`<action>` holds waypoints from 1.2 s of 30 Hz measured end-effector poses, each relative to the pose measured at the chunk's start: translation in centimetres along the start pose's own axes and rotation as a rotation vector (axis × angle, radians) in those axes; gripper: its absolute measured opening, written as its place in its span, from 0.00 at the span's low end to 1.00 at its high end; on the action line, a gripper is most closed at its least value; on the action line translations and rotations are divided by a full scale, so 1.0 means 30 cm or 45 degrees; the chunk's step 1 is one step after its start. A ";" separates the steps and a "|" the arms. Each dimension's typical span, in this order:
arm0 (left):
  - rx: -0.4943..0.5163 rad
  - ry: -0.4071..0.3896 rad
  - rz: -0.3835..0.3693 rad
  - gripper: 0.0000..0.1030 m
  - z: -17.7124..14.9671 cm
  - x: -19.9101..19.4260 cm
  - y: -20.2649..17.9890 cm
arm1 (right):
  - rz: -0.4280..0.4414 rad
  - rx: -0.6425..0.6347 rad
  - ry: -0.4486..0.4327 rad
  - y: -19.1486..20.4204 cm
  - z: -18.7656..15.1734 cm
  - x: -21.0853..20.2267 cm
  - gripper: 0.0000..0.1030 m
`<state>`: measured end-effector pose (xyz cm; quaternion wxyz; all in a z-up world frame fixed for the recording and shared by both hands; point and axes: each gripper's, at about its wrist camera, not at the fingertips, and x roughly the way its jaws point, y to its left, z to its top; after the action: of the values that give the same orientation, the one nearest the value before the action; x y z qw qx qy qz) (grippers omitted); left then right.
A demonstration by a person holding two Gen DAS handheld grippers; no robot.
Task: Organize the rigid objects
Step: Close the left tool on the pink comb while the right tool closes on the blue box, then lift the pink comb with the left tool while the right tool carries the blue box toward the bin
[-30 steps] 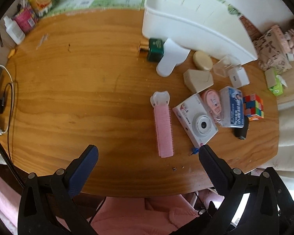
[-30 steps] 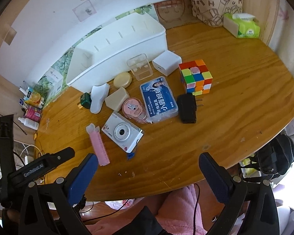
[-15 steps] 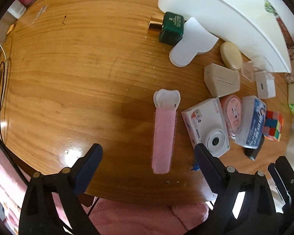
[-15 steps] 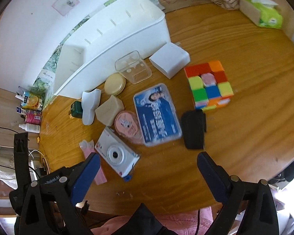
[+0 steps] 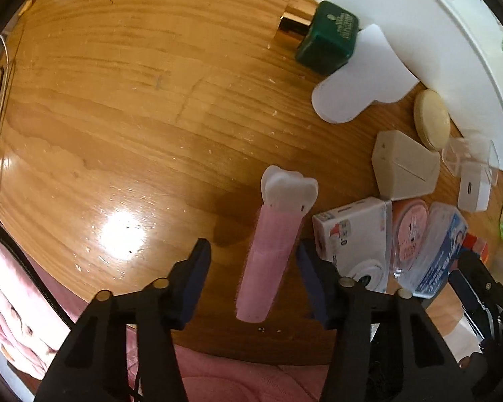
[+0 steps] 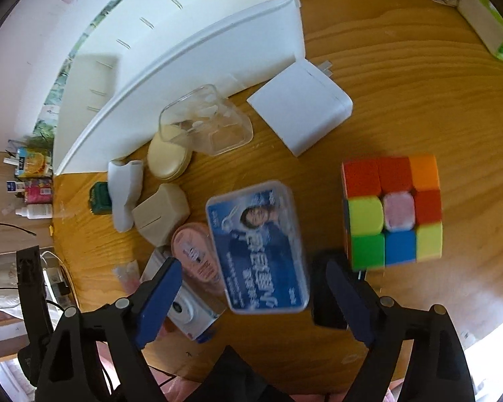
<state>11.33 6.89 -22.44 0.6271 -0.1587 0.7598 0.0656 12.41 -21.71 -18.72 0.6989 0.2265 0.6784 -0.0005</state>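
Near the table's (image 5: 124, 107) front edge, the pink hair roller (image 5: 268, 261) lies between the left gripper's (image 5: 251, 279) closing, not-yet-touching jaws. It looks light and probably squashy, so grip mid-barrel. The right gripper (image 6: 249, 296), also narrowing, straddles the blue-labelled box (image 6: 258, 244).

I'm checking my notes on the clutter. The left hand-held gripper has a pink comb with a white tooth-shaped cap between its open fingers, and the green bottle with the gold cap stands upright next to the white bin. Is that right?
Not quite. In the left wrist view the green bottle lies on its side, not upright, beside the white bin. The rest holds: the pink comb sits between the left hand-held gripper's open fingers, untouched.
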 end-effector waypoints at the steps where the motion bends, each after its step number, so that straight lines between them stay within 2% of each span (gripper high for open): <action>1: -0.012 0.011 0.003 0.47 0.009 0.007 0.009 | -0.004 -0.005 0.009 -0.003 0.006 0.006 0.82; 8: -0.049 0.034 0.013 0.36 0.043 0.081 -0.032 | -0.029 -0.042 0.083 0.009 0.064 0.054 0.78; 13: -0.066 0.028 0.019 0.28 0.066 0.114 -0.040 | -0.076 -0.081 0.077 0.023 0.088 0.060 0.78; 16: -0.070 0.025 0.020 0.27 0.066 0.110 -0.025 | -0.102 -0.100 0.073 0.038 0.104 0.064 0.77; 17: -0.068 0.025 0.021 0.27 0.065 0.110 -0.022 | -0.104 -0.104 0.068 0.037 0.101 0.062 0.72; 18: -0.066 0.025 0.020 0.26 0.070 0.113 -0.019 | -0.082 -0.104 0.074 0.035 0.103 0.066 0.59; 25: -0.053 0.018 0.009 0.25 0.100 0.089 -0.083 | -0.050 -0.098 0.073 0.018 0.100 0.057 0.59; 26: -0.050 0.013 0.008 0.25 0.095 0.081 -0.094 | -0.048 -0.098 0.068 0.016 0.099 0.053 0.57; 29: -0.038 -0.017 -0.013 0.25 0.087 0.049 -0.110 | -0.031 -0.109 0.018 0.028 0.088 0.031 0.43; 36: 0.016 -0.117 -0.035 0.25 0.059 -0.046 -0.142 | -0.031 -0.064 0.005 0.003 0.069 0.023 0.40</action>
<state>14.57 3.62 -21.04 0.6631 -0.1622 0.7283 0.0594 14.47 -22.06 -19.40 0.7029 0.2005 0.6824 0.0084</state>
